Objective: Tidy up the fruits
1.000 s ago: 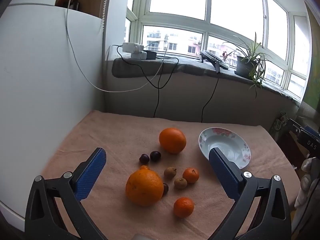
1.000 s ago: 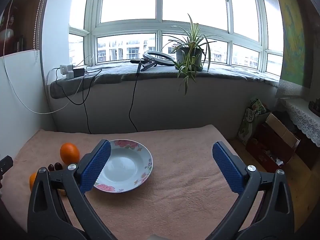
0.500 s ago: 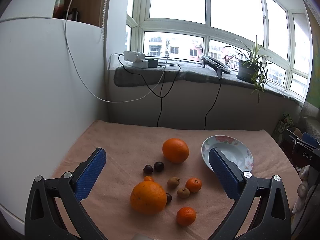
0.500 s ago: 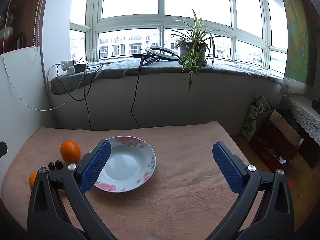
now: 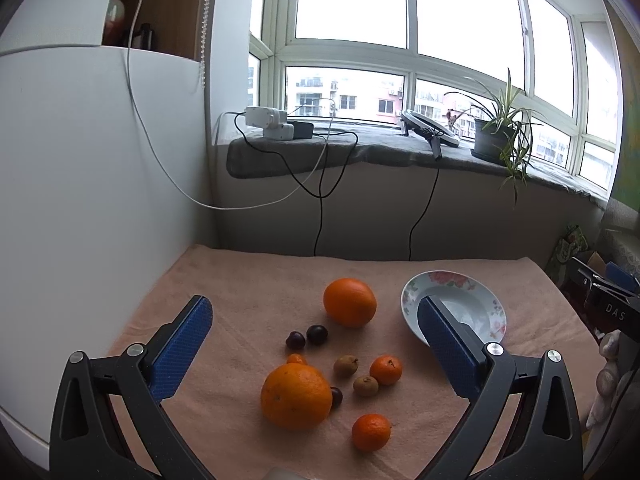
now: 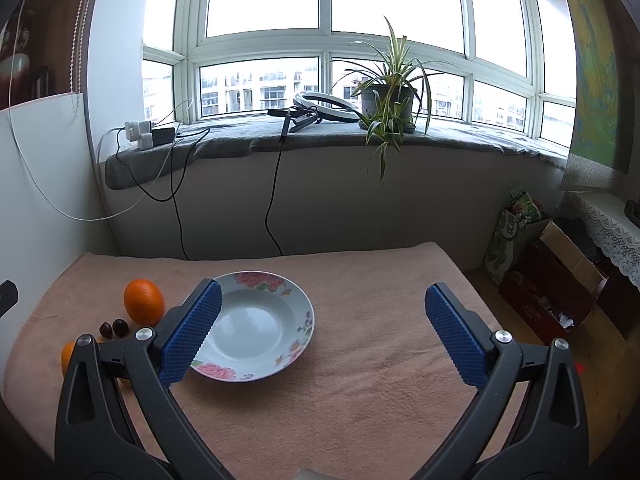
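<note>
On the pink towel (image 5: pixel 248 280) lie two large oranges, one far (image 5: pixel 349 302) and one near (image 5: pixel 296 396), small mandarins (image 5: pixel 386 369) (image 5: pixel 371 432), two dark plums (image 5: pixel 308 336) and brown longans (image 5: pixel 345 365). An empty floral bowl (image 5: pixel 456 284) (image 6: pixel 256 320) sits to their right. My left gripper (image 5: pixel 316 324) is open, empty, above the fruit. My right gripper (image 6: pixel 320 308) is open, empty, above the towel just right of the bowl. The far orange (image 6: pixel 144 301) and plums (image 6: pixel 114 328) also show in the right wrist view.
A white panel (image 5: pixel 80 200) bounds the table's left side. The windowsill holds a power strip (image 5: pixel 272 120), cables, a ring light (image 6: pixel 324 106) and a potted plant (image 6: pixel 386 104). Cardboard boxes (image 6: pixel 552 272) stand on the floor to the right.
Both grippers have drawn back and up: the fruit and bowl look smaller and lower in view. Both grippers stay open.
</note>
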Available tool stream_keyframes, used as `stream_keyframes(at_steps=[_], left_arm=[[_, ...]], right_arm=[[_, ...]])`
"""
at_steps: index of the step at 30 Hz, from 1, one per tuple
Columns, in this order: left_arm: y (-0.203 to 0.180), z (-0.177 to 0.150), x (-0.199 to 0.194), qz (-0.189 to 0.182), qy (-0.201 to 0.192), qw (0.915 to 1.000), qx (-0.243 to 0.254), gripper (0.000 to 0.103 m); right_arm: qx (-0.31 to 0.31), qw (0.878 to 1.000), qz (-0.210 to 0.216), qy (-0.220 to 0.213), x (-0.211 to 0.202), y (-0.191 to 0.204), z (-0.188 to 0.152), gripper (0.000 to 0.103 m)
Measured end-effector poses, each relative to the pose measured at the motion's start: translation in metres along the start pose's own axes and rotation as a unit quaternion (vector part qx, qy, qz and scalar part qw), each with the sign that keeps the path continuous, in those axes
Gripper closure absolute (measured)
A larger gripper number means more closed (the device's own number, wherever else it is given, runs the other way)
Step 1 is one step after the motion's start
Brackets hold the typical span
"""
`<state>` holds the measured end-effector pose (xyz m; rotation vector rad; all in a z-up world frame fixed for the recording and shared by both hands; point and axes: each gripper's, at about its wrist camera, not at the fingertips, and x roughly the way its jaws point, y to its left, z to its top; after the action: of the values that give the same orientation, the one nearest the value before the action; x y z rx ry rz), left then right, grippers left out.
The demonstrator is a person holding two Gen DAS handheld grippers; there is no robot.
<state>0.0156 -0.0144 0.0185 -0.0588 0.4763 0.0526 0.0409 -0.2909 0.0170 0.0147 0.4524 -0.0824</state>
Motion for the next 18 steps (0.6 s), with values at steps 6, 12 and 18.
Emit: stream_keyframes(at_steps=[6, 12, 18], left_arm=[[-0.0004, 0.0007, -0.0003, 0.000, -0.001, 1.0000, 0.000, 0.001], [-0.0017, 0.0021, -0.0005, -0.001, -0.001, 1.0000, 0.001, 0.001], [-0.0029, 0.0021, -0.0013, 0.000, -0.002, 1.0000, 0.002, 0.001]], right_arm=[[-0.001, 1.000, 0.001, 0.002, 0.0002, 0.0000, -0.0001, 0.000], [-0.002, 1.000, 0.003, 0.004, 0.0006, 0.0010, 0.0000, 0.000], [-0.002, 1.000, 0.003, 0.004, 0.0006, 0.0014, -0.0002, 0.000]])
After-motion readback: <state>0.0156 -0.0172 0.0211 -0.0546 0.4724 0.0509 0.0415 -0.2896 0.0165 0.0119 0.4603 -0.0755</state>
